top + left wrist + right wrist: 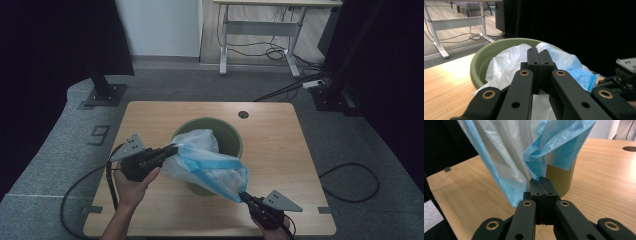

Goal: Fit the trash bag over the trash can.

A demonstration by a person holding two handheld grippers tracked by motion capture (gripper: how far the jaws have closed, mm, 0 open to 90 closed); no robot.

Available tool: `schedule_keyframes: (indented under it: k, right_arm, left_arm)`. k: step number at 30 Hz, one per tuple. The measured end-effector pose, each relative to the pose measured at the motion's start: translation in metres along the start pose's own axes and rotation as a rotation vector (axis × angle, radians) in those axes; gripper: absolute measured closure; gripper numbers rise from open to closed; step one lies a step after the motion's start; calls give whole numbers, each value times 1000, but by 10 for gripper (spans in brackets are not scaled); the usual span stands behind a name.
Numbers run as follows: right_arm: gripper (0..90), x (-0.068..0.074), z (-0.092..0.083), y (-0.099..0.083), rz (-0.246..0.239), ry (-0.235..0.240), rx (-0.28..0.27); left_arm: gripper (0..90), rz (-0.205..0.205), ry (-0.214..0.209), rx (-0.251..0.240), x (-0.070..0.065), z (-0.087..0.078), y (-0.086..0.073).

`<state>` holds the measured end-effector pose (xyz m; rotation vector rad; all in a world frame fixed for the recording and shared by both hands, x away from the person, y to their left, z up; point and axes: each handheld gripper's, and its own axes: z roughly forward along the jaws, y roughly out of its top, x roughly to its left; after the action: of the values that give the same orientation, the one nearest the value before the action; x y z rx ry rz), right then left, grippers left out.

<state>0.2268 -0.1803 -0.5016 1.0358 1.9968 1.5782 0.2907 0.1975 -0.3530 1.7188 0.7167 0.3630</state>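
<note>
A green round bin [231, 134] stands in the middle of the wooden table [285, 150]. A white plastic bag with a blue rim [210, 167] lies partly in the bin and spreads out over its near side, stretched between my two grippers. My left gripper [174, 148] is shut on the bag's left edge at the bin's rim; in the left gripper view its jaws [539, 53] meet in front of the bag [506, 62] and the bin [477, 67]. Near the table's front edge my right gripper [245, 196] is shut on the blue rim [540, 180], with the bin [560, 180] behind it.
A round cable hole [243, 114] sits near the table's far edge. A white desk frame [260, 30] with cables stands at the back of the room, a black stand base [105, 94] at the far left, and a black cable [350, 182] loops on the floor at right.
</note>
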Motion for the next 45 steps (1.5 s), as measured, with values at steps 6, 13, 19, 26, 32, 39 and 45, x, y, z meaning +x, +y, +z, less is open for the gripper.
schedule_keyframes:
  k: [6,13,19,26,32,39,45]
  right_arm:
    - [643,11,-7,0,-23,42,-12]
    - [466,13,-33,16,50,44,-101]
    - [432,10,-52,29,53,67,-129]
    - [425,9,-50,45,4,52,-134]
    - [738,15,-12,54,-54,-25,-66]
    - [883,29,-13,31,-107,-15,-78]
    - [883,38,-13,10,-131,30,-14]
  left_arm:
    - [896,-13,-2,-3,3,-3,-5]
    - [896,-23,-1,-12,3,-6,-13]
    - [896,-34,2,-16,3,-6,-17]
    - [896,-35,2,-16,2,-5,-17]
    - [896,-44,10,-32,3,-4,-18]
    - [897,-56,25,-51,7,-9,-18]
    - [897,-70,29,-71,6,-11,-19]
